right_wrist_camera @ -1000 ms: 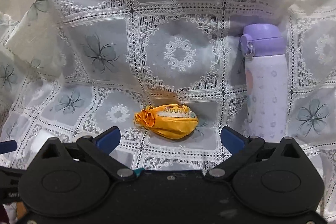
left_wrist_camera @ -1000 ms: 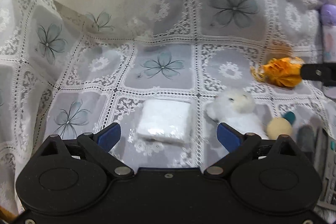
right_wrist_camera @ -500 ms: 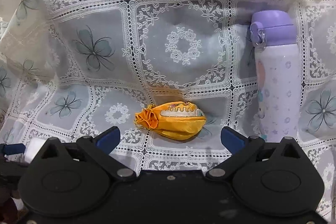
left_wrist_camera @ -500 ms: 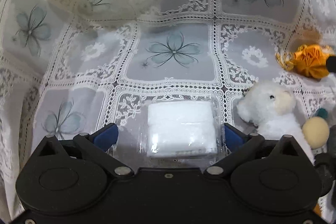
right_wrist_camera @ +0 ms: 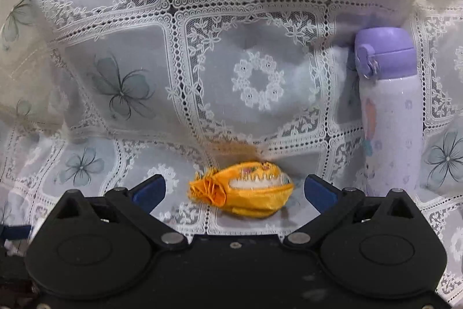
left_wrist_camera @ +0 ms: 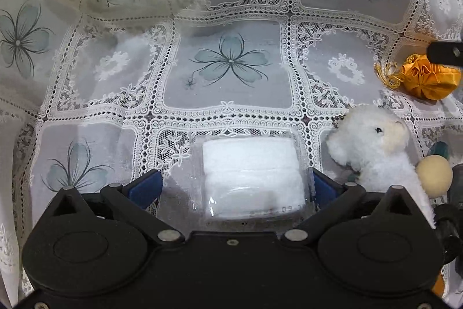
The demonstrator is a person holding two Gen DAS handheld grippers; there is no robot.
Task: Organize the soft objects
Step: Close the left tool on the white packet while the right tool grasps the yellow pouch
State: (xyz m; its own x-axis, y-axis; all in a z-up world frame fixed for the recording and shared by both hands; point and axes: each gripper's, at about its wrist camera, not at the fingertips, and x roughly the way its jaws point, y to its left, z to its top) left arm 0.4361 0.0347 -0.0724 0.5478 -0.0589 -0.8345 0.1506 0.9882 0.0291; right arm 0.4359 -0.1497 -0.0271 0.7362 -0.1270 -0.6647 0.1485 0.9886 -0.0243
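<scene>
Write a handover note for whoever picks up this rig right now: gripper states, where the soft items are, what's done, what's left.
Left gripper: open, straddling the wrapped white pad on the lace tablecloth; not gripped.
Right gripper: open, orange pouch between its fingers, not gripped.
White plush toy lies right of the pad, beside a cream ball. Purple bottle stands upright right of the pouch.
Done: nothing visibly sorted.
Left: probably close on pad and pouch, then handle the plush toy.
</scene>
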